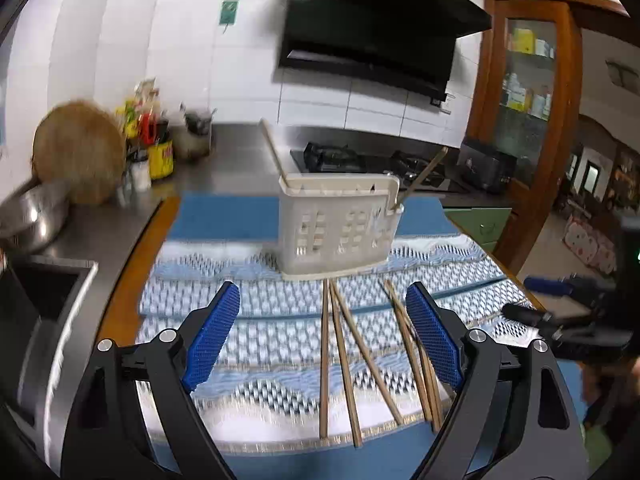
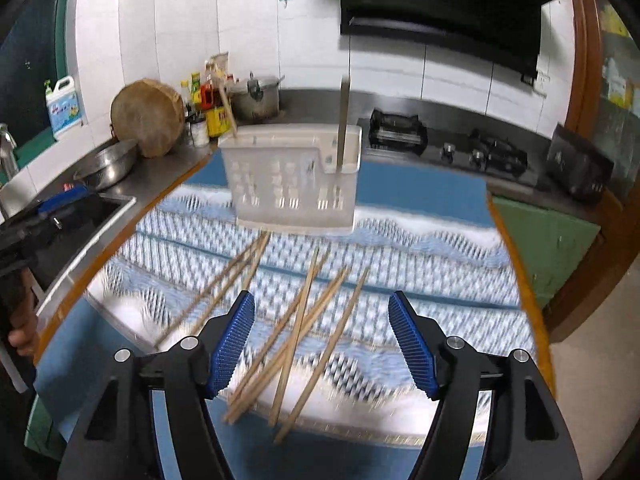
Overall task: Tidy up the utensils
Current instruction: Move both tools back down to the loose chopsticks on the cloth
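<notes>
A white slotted utensil basket (image 1: 340, 228) (image 2: 294, 184) stands on a blue-and-white patterned cloth (image 1: 260, 320) (image 2: 420, 264). One chopstick leans out of each end of it (image 1: 274, 152) (image 2: 344, 120). Several wooden chopsticks (image 1: 348, 360) (image 2: 296, 340) lie loose on the cloth in front of the basket. My left gripper (image 1: 324, 336) is open and empty above the cloth, with the loose chopsticks between its fingers and under its right finger (image 1: 434, 340). My right gripper (image 2: 322, 344) is open and empty, hovering over several loose chopsticks.
A sink (image 1: 36, 292) (image 2: 80, 216) lies to the left, with a steel bowl (image 2: 106, 164) and a round wooden board (image 2: 146, 118) behind it. Bottles and a pot (image 2: 256, 96) stand at the back wall. A gas stove (image 2: 444, 144) sits behind the cloth, right.
</notes>
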`<state>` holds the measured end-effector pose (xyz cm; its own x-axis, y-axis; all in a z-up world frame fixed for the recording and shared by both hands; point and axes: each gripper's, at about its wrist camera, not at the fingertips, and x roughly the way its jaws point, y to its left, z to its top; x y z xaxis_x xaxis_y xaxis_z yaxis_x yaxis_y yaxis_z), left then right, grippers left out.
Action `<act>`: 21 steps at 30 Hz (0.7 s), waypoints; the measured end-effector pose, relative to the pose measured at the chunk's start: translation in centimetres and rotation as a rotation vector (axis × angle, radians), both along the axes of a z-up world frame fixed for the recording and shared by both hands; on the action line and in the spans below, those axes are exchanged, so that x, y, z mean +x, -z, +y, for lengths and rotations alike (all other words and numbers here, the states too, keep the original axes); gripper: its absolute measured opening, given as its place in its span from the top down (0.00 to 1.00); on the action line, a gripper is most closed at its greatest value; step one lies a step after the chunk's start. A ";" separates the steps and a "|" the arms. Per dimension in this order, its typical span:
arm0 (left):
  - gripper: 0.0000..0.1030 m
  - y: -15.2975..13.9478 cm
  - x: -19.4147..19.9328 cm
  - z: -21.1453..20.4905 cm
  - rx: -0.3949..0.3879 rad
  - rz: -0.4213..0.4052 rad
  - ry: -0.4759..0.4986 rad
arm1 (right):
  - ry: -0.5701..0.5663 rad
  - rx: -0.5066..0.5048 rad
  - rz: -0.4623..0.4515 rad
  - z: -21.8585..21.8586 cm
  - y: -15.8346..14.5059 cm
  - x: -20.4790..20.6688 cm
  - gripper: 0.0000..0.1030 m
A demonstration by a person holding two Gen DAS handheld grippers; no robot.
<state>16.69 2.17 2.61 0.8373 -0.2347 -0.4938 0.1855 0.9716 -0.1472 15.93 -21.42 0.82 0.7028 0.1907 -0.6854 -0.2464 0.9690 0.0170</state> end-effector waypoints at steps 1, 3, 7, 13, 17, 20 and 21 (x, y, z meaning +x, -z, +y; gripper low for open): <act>0.12 0.6 -0.4 0.4 -0.007 0.014 -0.014 | 0.004 -0.004 0.014 0.1 1.0 -0.3 0.39; 0.12 1.4 -0.9 0.9 -0.008 0.027 -0.035 | 0.005 -0.005 0.046 0.4 2.8 -0.7 0.47; 0.12 3.1 -1.9 1.8 -0.008 0.053 -0.063 | -0.003 0.018 0.099 1.1 5.8 -1.1 0.61; 0.14 5.9 -2.2 2.2 0.002 0.120 -0.058 | -0.027 0.024 0.140 2.7 8.4 -0.8 0.70; 0.19 7.3 -2.2 2.0 0.022 0.143 -0.053 | -0.027 0.017 0.161 3.1 9.4 -0.4 0.73; 0.32 8.2 -2.0 1.3 0.045 0.166 -0.029 | -0.027 0.003 0.168 3.1 10.0 -0.1 0.75; 0.36 8.6 -1.7 1.0 0.052 0.180 -0.012 | -0.027 0.003 0.170 3.1 10.1 0.0 0.76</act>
